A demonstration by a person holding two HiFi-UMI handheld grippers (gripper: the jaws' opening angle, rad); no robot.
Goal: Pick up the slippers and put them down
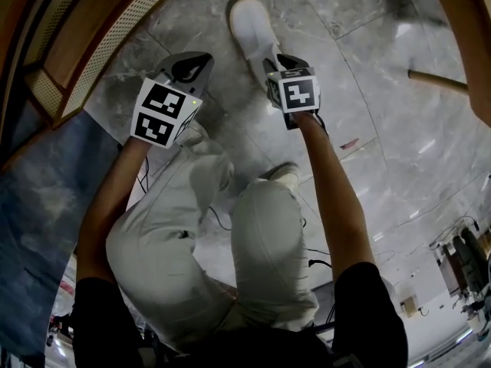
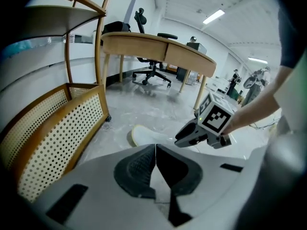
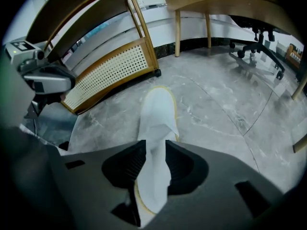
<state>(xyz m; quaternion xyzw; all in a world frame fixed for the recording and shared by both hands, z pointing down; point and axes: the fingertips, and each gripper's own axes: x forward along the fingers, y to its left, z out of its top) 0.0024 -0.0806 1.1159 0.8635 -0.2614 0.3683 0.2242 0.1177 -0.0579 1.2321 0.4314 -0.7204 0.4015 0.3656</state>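
A white slipper (image 1: 249,25) with a pale yellow sole edge lies flat on the grey marble floor, toe pointing away from me. My right gripper (image 1: 270,58) is at its heel end. In the right gripper view the slipper (image 3: 158,114) runs up between the jaws of that gripper (image 3: 152,164), which stand parted around its soft upper. My left gripper (image 1: 192,67) hangs to the slipper's left, apart from it. Its pads (image 2: 144,164) meet with nothing between them. From there the slipper's (image 2: 144,137) tip shows, with the right gripper (image 2: 181,140) over it.
A wooden shelf with a cane panel (image 1: 77,60) stands at the left, on a blue mat (image 1: 38,205). A wooden desk (image 2: 158,47) and an office chair (image 2: 153,71) are farther off. My bent legs and a shoe (image 1: 284,176) are just behind the grippers.
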